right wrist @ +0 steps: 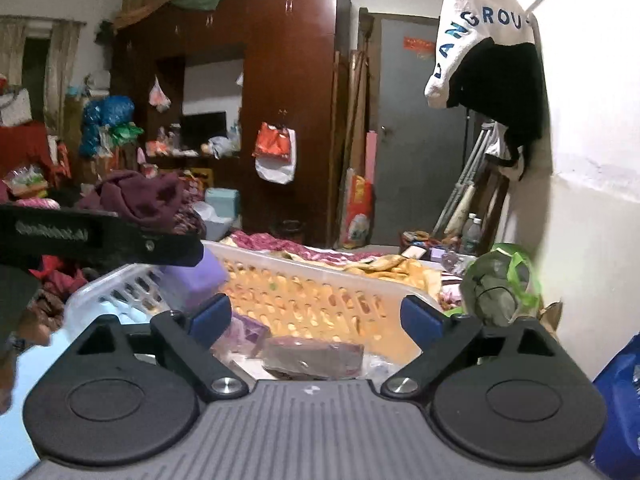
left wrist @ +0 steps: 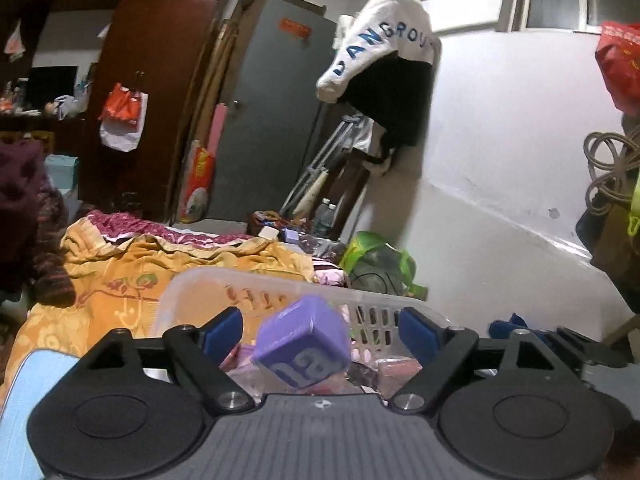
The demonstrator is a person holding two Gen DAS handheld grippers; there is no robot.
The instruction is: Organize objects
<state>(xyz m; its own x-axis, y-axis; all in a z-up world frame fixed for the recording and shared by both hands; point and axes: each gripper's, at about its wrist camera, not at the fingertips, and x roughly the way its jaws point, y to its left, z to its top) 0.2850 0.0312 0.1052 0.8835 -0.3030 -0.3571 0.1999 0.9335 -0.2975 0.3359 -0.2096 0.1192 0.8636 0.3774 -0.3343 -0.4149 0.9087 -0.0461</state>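
The left gripper [left wrist: 322, 330] has its blue pads spread wide, and a purple cube [left wrist: 304, 342] sits blurred in the gap between them, tilted on one corner with clear space on either side, touching neither pad. The cube is above the white plastic basket [left wrist: 208, 280], whose perforated far rim curves across just beyond the fingers. Pink and purple packets [left wrist: 398, 372] lie in the basket below.

In the right wrist view the right gripper [right wrist: 316, 318] is likewise spread apart, holding nothing, poised over the basket's near side. A dark reddish packet [right wrist: 314, 358] lies flat on the basket floor between its fingers, with open floor to its right. The left gripper's black body reaches in from the left over the basket's left rim, the cube beneath it. An orange bedspread [left wrist: 120, 280] lies beyond the basket.
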